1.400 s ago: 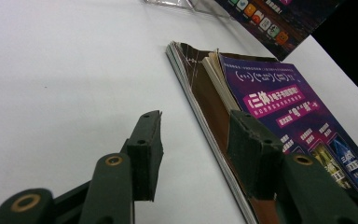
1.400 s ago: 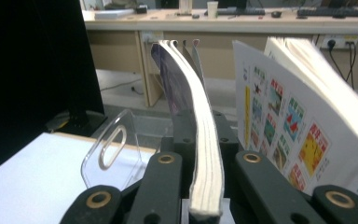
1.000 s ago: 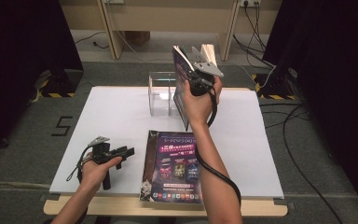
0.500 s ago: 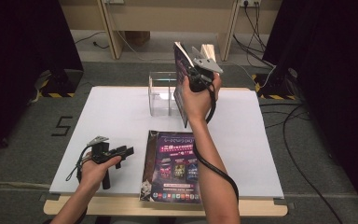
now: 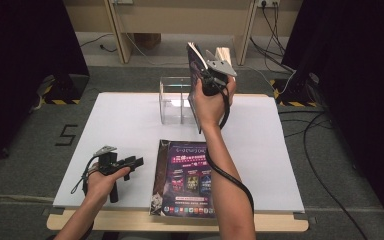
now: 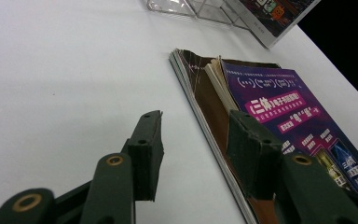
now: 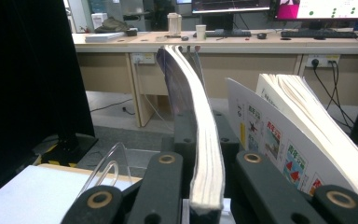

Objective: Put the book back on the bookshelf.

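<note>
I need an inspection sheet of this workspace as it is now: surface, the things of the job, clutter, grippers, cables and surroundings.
Surface: white table top on a wooden base, bare at the left.
Job's things: held magazine upright above the clear holder; a second one with white covers stands beside it; purple magazine stack flat at the near edge.
Clutter: nothing seen.
Grippers: right gripper shut on the held magazine; left gripper open, resting low beside the stack, holding nothing.
Cables: gripper cable hangs along the right forearm; floor cables at the right.
Surroundings: grey carpet, black curtains, wooden desks behind.
</note>
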Demonstrator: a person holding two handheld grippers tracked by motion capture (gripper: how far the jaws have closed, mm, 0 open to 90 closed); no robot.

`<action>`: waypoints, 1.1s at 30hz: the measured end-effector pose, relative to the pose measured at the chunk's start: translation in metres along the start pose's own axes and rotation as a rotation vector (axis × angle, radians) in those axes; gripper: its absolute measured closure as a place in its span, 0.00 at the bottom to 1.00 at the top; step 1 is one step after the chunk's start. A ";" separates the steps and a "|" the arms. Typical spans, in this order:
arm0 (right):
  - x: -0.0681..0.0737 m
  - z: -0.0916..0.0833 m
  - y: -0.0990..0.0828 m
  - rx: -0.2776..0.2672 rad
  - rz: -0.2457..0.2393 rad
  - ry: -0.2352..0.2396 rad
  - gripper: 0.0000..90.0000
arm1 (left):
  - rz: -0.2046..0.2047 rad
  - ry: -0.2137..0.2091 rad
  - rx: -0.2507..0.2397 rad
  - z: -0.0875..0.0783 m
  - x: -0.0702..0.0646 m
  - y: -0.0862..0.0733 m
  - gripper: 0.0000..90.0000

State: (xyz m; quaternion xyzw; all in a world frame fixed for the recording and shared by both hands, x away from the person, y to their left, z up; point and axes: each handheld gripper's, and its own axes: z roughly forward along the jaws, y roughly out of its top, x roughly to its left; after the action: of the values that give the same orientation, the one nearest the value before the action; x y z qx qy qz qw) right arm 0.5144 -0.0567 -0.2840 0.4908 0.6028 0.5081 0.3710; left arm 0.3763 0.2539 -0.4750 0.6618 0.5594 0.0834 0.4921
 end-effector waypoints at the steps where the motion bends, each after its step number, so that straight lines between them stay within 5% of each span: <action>1: 0.000 0.001 0.000 -0.002 0.000 -0.001 0.94 | 0.000 0.000 0.000 0.000 0.000 0.000 0.61; 33: 0.001 0.023 0.003 -0.008 0.015 -0.024 0.94 | -0.007 0.005 -0.003 -0.001 0.004 0.001 0.61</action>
State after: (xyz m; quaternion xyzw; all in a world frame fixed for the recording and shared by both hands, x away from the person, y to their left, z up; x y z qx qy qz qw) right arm 0.5361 -0.0502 -0.2856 0.4998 0.5926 0.5075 0.3761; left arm 0.3775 0.2575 -0.4757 0.6587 0.5628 0.0841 0.4922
